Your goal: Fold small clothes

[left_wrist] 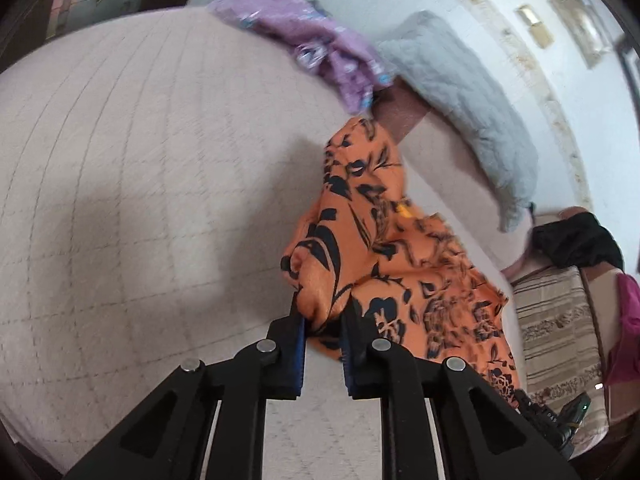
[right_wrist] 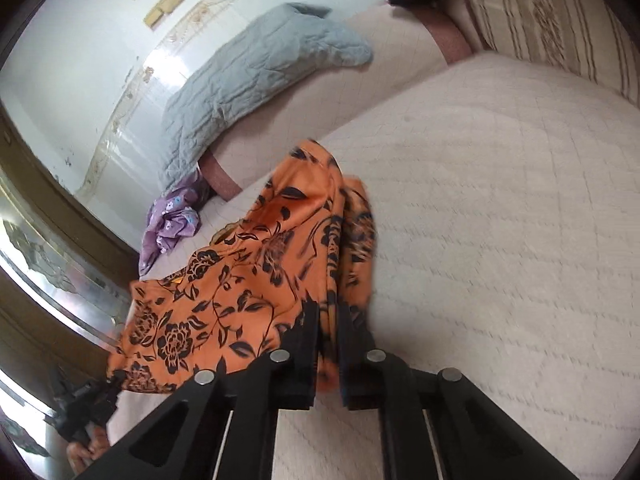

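Both tongs are gripping the orange floral garment (left_wrist: 384, 248), holding it up over the quilted bed (left_wrist: 140, 184): the left tongs (left_wrist: 323, 322) are pinching a bunched edge, and the right tongs (right_wrist: 329, 322) are clamping a hanging fold. Beyond the garment, a purple cloth (right_wrist: 170, 220) is lying beside a grey pillow (right_wrist: 248, 80).
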The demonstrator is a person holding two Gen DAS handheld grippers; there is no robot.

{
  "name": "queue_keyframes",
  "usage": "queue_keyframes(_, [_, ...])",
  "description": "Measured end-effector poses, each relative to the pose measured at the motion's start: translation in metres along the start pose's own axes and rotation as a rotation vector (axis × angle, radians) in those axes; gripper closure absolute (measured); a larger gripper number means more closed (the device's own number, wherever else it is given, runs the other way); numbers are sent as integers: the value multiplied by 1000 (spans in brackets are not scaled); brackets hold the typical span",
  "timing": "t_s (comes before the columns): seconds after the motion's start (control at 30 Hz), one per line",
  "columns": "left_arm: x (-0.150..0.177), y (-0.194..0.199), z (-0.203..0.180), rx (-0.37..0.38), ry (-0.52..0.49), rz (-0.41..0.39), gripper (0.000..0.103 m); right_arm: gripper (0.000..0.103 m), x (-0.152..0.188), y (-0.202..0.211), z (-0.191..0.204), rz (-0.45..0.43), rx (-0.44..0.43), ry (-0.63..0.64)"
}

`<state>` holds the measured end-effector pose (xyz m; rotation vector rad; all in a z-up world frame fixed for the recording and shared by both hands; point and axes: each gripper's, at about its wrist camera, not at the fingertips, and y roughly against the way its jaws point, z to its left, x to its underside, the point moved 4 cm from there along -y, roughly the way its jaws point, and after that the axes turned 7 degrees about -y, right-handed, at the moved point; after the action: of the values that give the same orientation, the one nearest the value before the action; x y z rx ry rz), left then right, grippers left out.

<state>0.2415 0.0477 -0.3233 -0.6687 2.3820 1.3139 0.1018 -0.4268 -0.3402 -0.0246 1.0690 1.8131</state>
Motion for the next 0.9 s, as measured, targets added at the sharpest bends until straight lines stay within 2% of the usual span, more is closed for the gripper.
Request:
queue_keyframes(0.07, [-1,-2,4,15,33,3,85,91,-1,-10,-15,72,-5,-94])
queue_keyframes(0.1, [0,-2,4,-1,40,6,74,91,-1,-13,-20,103,-19,-136])
queue_keyframes(0.13, [1,-2,5,-9,48,12,57,89,-1,-14,-22,125,-37,-165])
queue_keyframes(0.2, [6,0,9,12,86,8,38,77,0,-12,-22,126,-65,-175])
queue_keyframes(0.23, [8,1,11,15,104,2,34,58,2,-10,-22,128,-79,-181])
queue_keyframes(0.27, [11,2,12,18,122,3,34,29,4,-9,-22,132,-100,-203])
queue_keyframes(0.3, [15,1,13,29,134,17,34,24,8,-7,-24,130,-120,-237])
queue_keyframes(0.4, [29,-6,9,60,148,66,34,24,28,-9,-30,177,-164,-304])
queue_keyframes(0.5, [27,-14,0,55,132,60,30,24,46,-17,-31,223,-213,-370])
queue_keyframes(0.63, [14,-31,-3,75,170,42,30,25,35,-32,-24,165,-238,-374])
queue_keyframes(0.8, [-12,-56,-2,102,217,-12,32,29,18,-60,-19,113,-216,-378])
queue_keyframes(0.83, [-15,-59,-1,103,227,-17,42,31,14,-64,-17,98,-207,-368])
queue_keyframes(0.87, [-17,-61,0,107,235,-22,53,42,12,-68,-16,81,-188,-357])
queue_keyframes(0.9, [-17,-66,1,113,240,-13,69,52,9,-72,-16,64,-166,-342])
